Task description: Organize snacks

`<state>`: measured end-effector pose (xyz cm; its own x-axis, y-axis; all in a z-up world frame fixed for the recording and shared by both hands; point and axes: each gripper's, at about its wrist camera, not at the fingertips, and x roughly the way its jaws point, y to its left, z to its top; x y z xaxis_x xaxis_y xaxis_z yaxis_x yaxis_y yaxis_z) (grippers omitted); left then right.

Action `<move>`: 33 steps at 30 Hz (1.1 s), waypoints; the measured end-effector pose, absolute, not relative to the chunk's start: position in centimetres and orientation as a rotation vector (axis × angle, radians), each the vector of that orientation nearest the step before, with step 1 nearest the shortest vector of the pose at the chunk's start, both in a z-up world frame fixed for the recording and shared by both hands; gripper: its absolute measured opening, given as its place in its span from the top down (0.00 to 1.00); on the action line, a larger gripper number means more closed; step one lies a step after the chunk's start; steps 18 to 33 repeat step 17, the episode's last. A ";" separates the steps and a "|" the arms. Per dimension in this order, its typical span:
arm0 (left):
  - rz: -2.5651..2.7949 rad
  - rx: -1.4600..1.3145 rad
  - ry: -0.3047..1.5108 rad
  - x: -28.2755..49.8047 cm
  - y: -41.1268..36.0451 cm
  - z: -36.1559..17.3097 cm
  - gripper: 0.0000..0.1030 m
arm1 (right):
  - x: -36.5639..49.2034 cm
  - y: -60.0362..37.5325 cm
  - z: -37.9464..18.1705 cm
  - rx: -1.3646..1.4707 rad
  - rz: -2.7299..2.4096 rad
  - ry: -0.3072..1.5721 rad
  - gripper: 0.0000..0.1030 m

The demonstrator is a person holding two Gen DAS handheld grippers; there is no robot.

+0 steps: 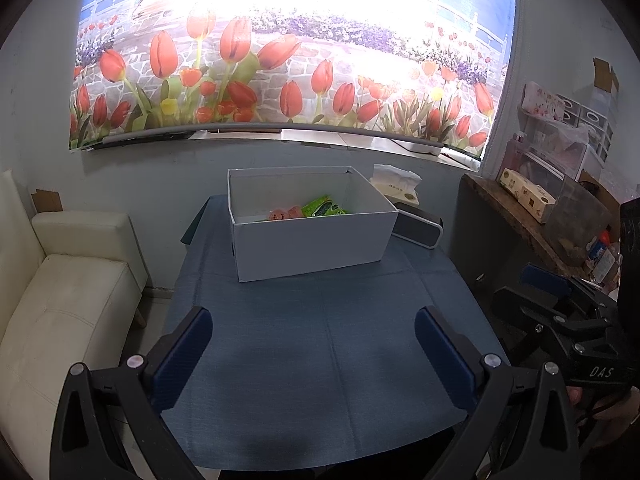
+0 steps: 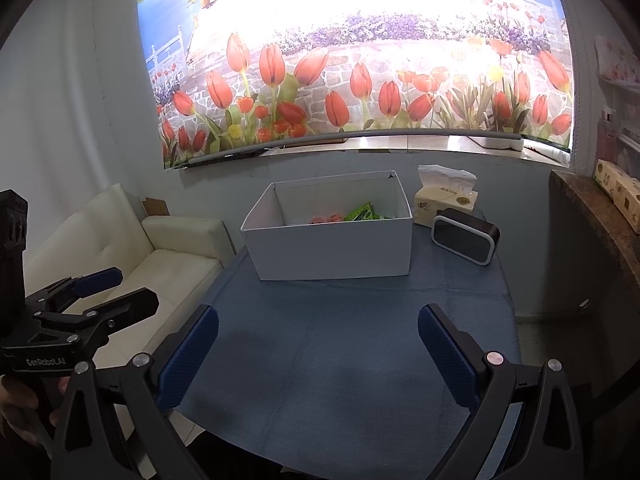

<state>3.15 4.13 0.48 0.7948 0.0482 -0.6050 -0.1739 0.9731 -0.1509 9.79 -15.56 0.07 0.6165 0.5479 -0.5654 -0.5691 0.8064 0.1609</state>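
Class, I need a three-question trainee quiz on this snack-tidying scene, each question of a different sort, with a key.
1. True or false: the white box on the blue tablecloth already holds a green packet.
2. Which stands right beside the box? A) a kettle B) a black speaker C) a laptop
3. Fill in: the left gripper and right gripper both have their jaws ____ and hold nothing.

Key
1. True; orange snacks lie next to it.
2. B; a tissue pack sits just behind it.
3. Open.
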 end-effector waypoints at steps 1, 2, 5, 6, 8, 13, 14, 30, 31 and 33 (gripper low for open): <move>0.120 -0.206 0.643 3.2 4.1 0.5 0.00 | 9.8 -15.6 0.0 -0.035 0.642 0.640 0.01; 0.119 -0.206 0.644 3.2 4.1 0.5 0.00 | 9.8 -15.6 0.0 -0.035 0.643 0.642 0.01; 0.119 -0.205 0.645 3.2 4.1 0.4 0.00 | 9.9 -15.7 -0.1 -0.033 0.642 0.643 0.01; 0.118 -0.205 0.645 3.1 4.1 0.4 0.00 | 9.9 -15.8 -0.1 -0.033 0.643 0.644 0.01; 0.118 -0.204 0.646 3.1 4.1 0.4 0.00 | 9.9 -15.8 -0.1 -0.034 0.642 0.643 0.01; 0.109 -0.210 0.644 3.1 4.2 0.4 0.00 | 9.9 -15.9 -0.1 -0.033 0.641 0.647 0.01; 0.107 -0.211 0.641 3.1 4.2 0.4 0.00 | 9.9 -15.9 -0.1 -0.033 0.640 0.646 0.01; 0.107 -0.211 0.635 3.0 4.2 0.5 0.00 | 9.8 -15.9 -0.2 -0.032 0.641 0.649 0.01; 0.107 -0.211 0.635 3.0 4.2 0.5 0.00 | 9.8 -15.9 -0.2 -0.032 0.641 0.649 0.01; 0.107 -0.211 0.635 3.0 4.2 0.5 0.00 | 9.8 -15.9 -0.2 -0.032 0.641 0.649 0.01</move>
